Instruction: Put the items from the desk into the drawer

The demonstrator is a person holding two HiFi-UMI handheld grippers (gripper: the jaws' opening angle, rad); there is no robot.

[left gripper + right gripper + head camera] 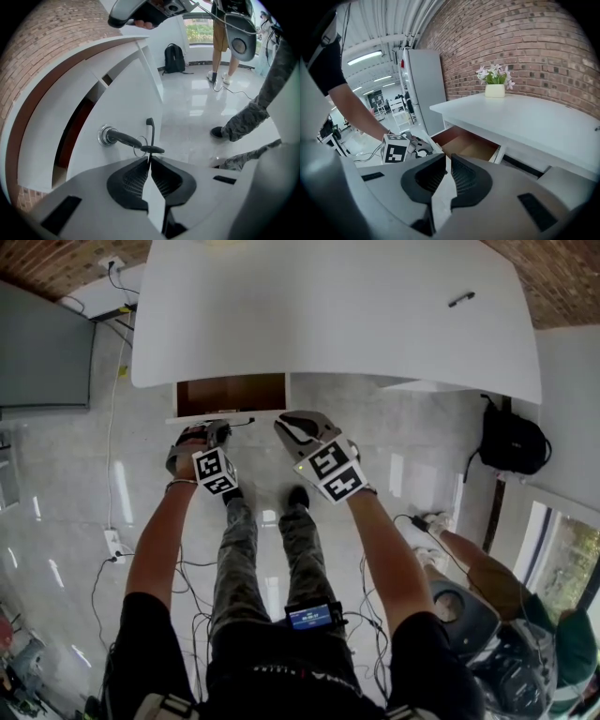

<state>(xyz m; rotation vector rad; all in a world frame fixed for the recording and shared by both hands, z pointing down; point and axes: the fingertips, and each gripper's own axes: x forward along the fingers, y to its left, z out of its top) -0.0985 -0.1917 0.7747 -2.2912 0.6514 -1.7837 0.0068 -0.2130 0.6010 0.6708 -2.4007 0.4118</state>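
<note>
Your left gripper (149,158) pinches the black-headed key (152,150) that dangles from the silver lock (104,136) of the open, brown-lined drawer (230,395). Your right gripper (447,157), jaws nearly together, holds nothing. A slim black pen (461,299) lies on the white desk (328,315).

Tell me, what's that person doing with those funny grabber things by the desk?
A person stands at a white desk with a hand-held gripper in each hand. The left hand-held gripper is pinched on a key hanging at the drawer's lock. The drawer is open, and the part that shows is bare. The right hand-held gripper is shut on nothing, up in the air nearby. A dark pen-like thing and a pot of flowers sit on the desk, not yet put away.
</note>
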